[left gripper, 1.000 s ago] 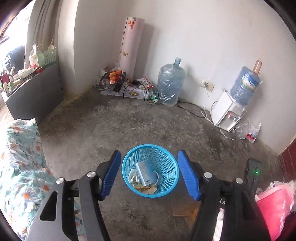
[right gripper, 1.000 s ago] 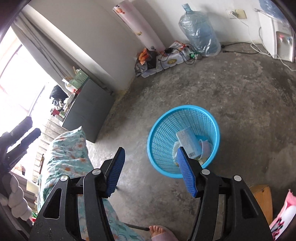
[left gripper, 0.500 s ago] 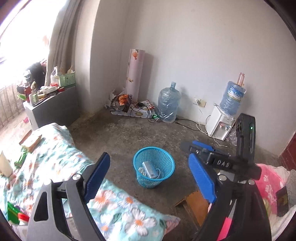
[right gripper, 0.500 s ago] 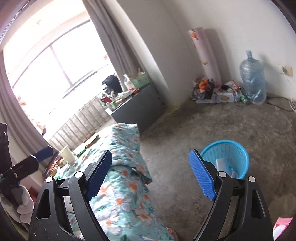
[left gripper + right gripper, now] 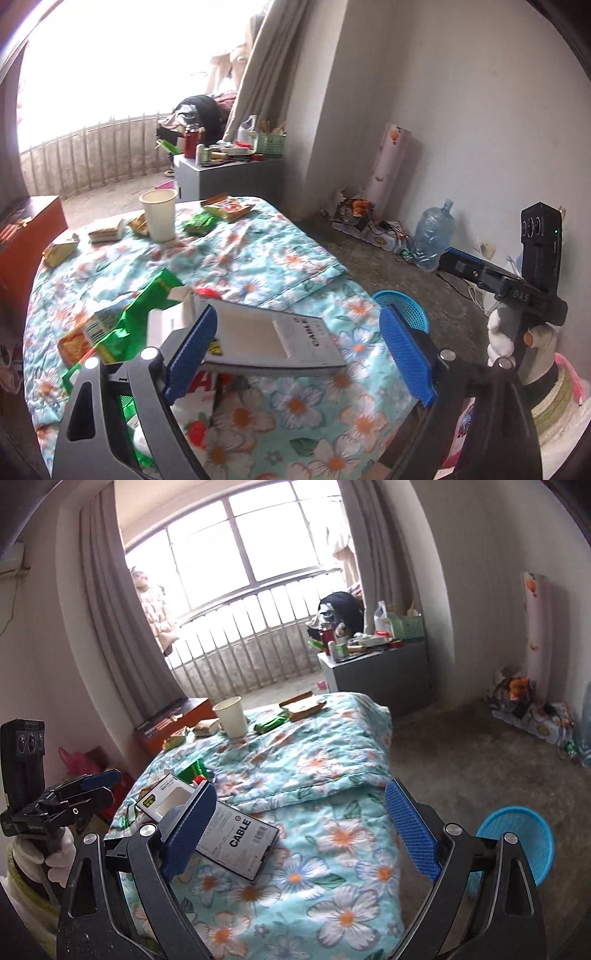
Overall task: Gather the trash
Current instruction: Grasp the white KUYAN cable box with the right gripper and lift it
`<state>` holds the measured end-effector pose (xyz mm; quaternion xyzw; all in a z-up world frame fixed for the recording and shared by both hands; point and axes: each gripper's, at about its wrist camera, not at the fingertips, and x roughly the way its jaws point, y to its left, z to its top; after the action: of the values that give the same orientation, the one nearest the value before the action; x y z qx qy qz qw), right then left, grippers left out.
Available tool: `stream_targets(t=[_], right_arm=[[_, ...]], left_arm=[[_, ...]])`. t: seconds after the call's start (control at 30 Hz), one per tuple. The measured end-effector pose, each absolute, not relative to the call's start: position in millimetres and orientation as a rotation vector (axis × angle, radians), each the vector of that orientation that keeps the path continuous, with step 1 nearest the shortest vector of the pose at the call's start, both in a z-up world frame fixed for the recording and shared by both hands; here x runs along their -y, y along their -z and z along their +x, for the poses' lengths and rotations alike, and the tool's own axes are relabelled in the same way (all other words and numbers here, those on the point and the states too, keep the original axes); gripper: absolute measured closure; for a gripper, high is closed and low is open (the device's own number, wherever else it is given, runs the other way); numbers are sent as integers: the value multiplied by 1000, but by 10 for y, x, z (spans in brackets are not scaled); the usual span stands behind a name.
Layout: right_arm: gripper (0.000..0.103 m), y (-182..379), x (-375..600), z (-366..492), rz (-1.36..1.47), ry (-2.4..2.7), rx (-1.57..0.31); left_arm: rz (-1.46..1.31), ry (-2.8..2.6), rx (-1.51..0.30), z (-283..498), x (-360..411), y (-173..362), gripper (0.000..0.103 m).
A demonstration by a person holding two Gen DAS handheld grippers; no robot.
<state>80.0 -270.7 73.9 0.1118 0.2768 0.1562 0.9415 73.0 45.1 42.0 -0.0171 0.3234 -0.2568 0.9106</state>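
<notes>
Both tongs, left [image 5: 297, 354] and right [image 5: 301, 830], had just been opening and gaped empty. The basket [image 5: 517, 834] sat beside the bed [image 5: 258, 258], where the box [image 5: 273, 341], wrappers [image 5: 110, 325] and cup [image 5: 159, 214] awaited collection.

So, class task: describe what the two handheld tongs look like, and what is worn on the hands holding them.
Both tongs, left and right, have black angular frames, silver bolts and ribbed blue pads. A black box with a green light tops one. White gloves cover the hands.
</notes>
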Motion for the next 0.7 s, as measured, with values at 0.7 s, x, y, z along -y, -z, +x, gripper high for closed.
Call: stream_targets(t=[0.7], right_arm=[[8,-213,853,1434,-437,-750,-874]], left_arm=[[-214,380,-806,603,-1632,183,16]])
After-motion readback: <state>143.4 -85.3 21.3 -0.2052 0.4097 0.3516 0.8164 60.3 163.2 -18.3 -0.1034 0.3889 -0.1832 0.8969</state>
